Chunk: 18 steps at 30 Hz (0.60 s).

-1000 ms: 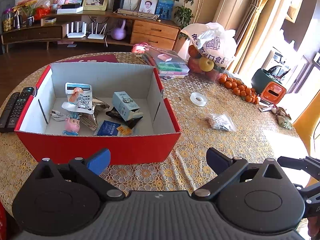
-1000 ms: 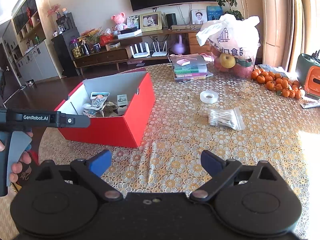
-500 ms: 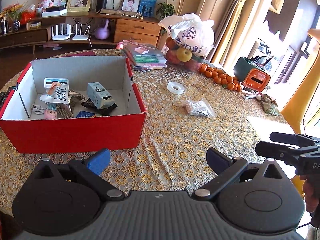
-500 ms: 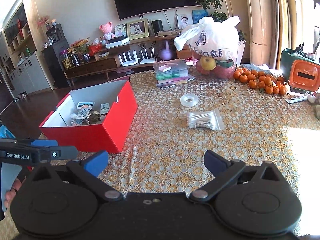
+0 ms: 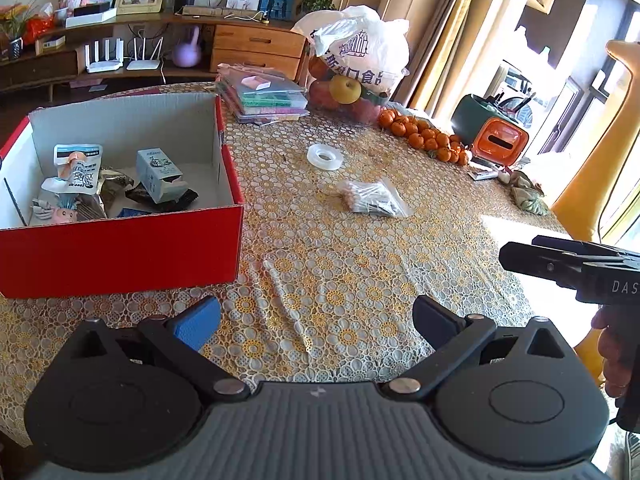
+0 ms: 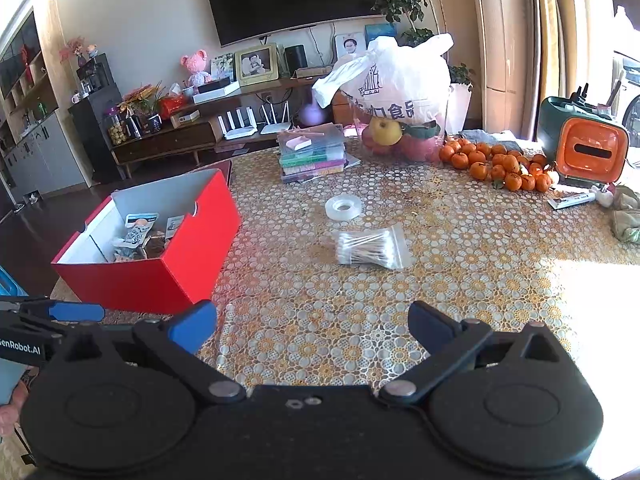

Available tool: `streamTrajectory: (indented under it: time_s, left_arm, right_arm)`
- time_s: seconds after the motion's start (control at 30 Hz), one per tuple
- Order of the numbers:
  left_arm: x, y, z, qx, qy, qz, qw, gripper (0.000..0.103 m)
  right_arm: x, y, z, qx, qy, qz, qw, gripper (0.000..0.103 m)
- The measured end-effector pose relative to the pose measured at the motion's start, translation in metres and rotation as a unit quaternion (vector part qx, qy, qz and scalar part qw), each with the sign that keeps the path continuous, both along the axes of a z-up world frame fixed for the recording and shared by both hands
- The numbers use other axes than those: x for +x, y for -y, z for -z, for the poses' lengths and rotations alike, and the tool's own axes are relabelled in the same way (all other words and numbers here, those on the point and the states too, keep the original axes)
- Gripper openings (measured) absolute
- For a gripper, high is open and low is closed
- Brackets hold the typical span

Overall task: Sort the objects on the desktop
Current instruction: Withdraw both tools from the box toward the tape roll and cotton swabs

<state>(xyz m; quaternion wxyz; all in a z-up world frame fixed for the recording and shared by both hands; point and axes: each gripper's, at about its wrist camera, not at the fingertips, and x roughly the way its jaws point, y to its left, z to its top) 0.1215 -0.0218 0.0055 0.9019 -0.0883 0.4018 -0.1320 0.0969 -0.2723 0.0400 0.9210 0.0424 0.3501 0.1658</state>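
1. Since a second ago, both views have swung right: the red box (image 5: 120,248) now sits at the left of the left wrist view, and the loose items lie nearer the middle.
2. A round table (image 5: 360,264) under a gold-and-white lace-pattern cloth fills both views.
3. The red box stands open at the table's left. Inside lie packets, a small carton and other small things.
4. A white plastic bag (image 6: 396,84) with fruit in it stands at the far side of the table, beside a stack of books (image 6: 312,152).
5. A heap of small oranges (image 6: 500,164) lies to the right of the bag, next to an orange and green container (image 6: 588,152).
6. A clear bag of cotton swabs (image 6: 370,248) lies flat on the cloth, to the right of the box and well apart from it.
7. A roll of clear tape (image 6: 343,207) lies flat just beyond the swab bag, near it but not touching.
8. The left gripper (image 5: 316,318) hovers over the cloth at the near edge, its fingers spread wide with nothing between them.
9. The right gripper (image 6: 312,326) hovers likewise, fingers spread wide and holding nothing, pointing toward the swab bag and tape.
10. Part of a hand (image 5: 616,352) shows at the right edge of the left view, holding the other gripper's handle.
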Motion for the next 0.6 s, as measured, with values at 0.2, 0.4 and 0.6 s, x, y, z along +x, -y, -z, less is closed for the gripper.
streamTrajectory:
  time_s: [0.2, 0.4, 0.6]
  left_arm:
    - [0.013, 0.016, 0.002, -0.001, 0.013, 0.006, 0.9999, 0.103]
    - [0.037, 0.034, 0.009, 0.000, 0.019, 0.015, 0.9997, 0.103]
    - [0.064, 0.053, 0.017, -0.001, 0.032, 0.019, 0.9993, 0.103]
  right_arm:
    - [0.014, 0.010, 0.002, -0.002, 0.007, 0.000, 1.000, 0.102]
    - [0.042, 0.016, 0.011, -0.009, 0.012, -0.002, 1.000, 0.101]
    - [0.080, 0.021, 0.031, -0.020, 0.004, -0.005, 1.000, 0.101]
